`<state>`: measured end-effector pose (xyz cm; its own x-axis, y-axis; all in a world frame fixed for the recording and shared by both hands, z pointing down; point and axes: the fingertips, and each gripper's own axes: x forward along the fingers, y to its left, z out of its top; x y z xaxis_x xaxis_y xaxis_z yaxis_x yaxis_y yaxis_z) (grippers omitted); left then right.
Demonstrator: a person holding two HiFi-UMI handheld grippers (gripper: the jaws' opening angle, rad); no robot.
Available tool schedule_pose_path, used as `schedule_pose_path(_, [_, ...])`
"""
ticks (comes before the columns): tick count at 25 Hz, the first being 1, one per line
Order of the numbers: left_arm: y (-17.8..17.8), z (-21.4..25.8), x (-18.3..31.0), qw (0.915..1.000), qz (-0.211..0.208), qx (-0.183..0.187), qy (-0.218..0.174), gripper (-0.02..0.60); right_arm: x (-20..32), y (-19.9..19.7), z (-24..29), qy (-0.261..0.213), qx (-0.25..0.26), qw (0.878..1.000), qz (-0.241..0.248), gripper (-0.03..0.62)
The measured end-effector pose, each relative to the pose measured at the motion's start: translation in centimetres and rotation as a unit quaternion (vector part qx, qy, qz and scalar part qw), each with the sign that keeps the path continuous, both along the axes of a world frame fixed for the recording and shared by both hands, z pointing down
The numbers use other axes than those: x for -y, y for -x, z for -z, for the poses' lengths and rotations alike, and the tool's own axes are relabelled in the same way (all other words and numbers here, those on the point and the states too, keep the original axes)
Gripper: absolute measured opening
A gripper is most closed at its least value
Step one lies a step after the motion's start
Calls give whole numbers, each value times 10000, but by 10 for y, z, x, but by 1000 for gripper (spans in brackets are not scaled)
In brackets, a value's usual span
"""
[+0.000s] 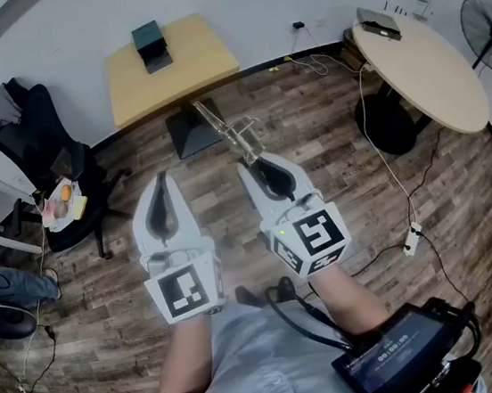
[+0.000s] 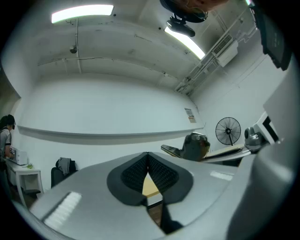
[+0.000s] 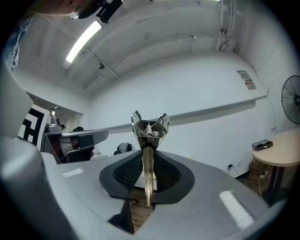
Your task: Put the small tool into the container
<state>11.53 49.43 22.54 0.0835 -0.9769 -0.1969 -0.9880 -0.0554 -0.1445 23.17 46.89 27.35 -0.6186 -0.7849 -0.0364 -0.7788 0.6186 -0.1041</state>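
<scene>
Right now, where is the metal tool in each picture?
Head view: tool in the middle, sticking out of the right gripper.
Left gripper view: right of middle, pointing left.
Right gripper view: dead centre, clamped between the jaws.
Shared landmark: the fan.

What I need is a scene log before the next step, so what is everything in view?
metal tool: one, silver, clamped in the right gripper
square table: one, yellow top, by the wall ahead
box: one, dark green, on the square table
round table: one, beige, right
fan: one, black, far right
office chair: one, black, left
power strip: one, white, on the floor
left gripper: one, grey, shut, empty
right gripper: one, grey, holding the metal tool
</scene>
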Motion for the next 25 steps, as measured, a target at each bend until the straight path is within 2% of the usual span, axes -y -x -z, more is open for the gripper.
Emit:
schedule_pose_path(11, [-1,-7,-8,9999,114,57,-47,11,-2,-4,-4,-11,-29,10000,68,71])
schedule_pose_path(15, [-13,-18,-18,9996,297,-26,-16,11,-9,-23,-14,6,154,9997,193,71])
schedule_pose_path(18, [-28,-16,-3,9990,437,-61,71,11,10,-41,-9,27,179,9995,277,71])
schedule_pose_path(25, [-25,-22,30,9978,617,-57,221,11,45,-39,-14,95,103,9991,394,71])
